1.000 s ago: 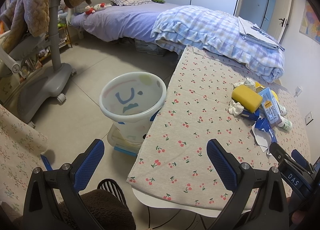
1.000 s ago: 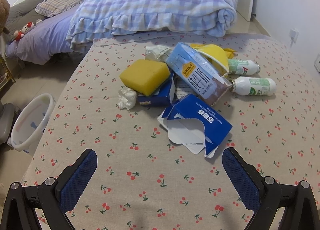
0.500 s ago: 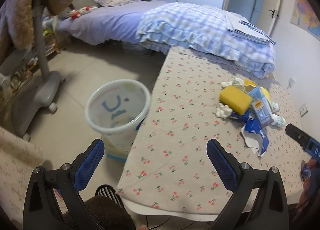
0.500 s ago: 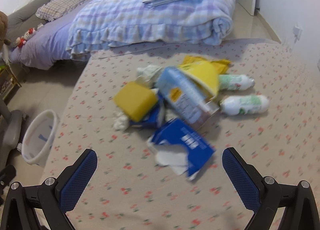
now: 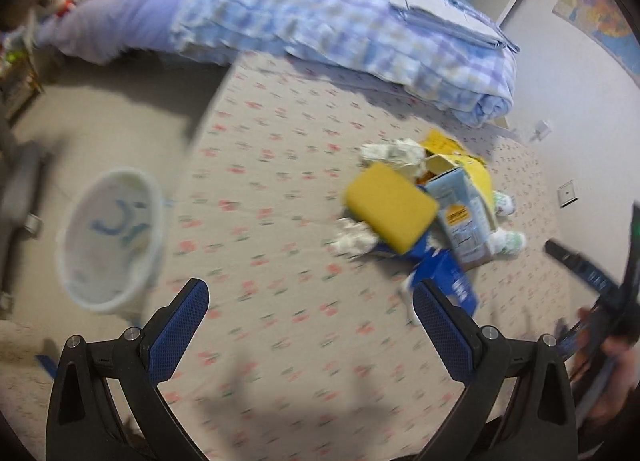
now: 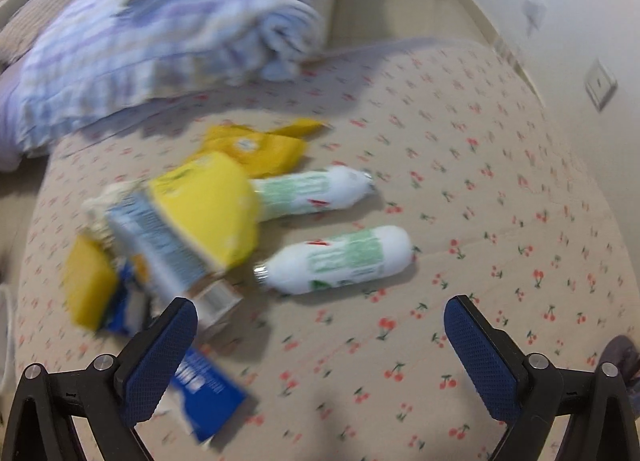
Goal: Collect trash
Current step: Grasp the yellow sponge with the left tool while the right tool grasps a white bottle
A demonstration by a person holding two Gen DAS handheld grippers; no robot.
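trash heap on the cherry-print table, both tongs hanging over it with nothing in them

the bed (image 5: 280, 9) with its blue checked quilt (image 6: 168, 33) fills the far side of both views, just beyond the table (image 5: 280, 269), which wears a beige cloth dotted with cherries. on the floor beside the table's left edge, in the left wrist view, stands a pale translucent bin (image 5: 112, 237) with a blue face drawn inside it; it sits well apart from the trash.

the trash lies heaped together on the table toward its right half. largest is a light blue carton (image 5: 464, 221) lying on its side, leaning against a yellow bag (image 6: 216, 205). a yellow sponge (image 5: 390, 213) rests against the carton's left side, partly on a torn blue box (image 6: 204, 389) that lies flat nearest the cameras. two white bottles with green labels lie on their sides just right of the heap: the near bottle (image 6: 340, 259) alone on the cloth, the far bottle (image 6: 316, 191) with its end tucked under the yellow bag. crumpled tissue (image 5: 354, 241) lies beside the sponge.

the left tongs (image 5: 308, 317) are spread wide over bare cloth, gripping nothing. the right tongs (image 6: 320, 337) are wide but easing closed, with only cloth between the pads, the near bottle just beyond them. both views are blurred.
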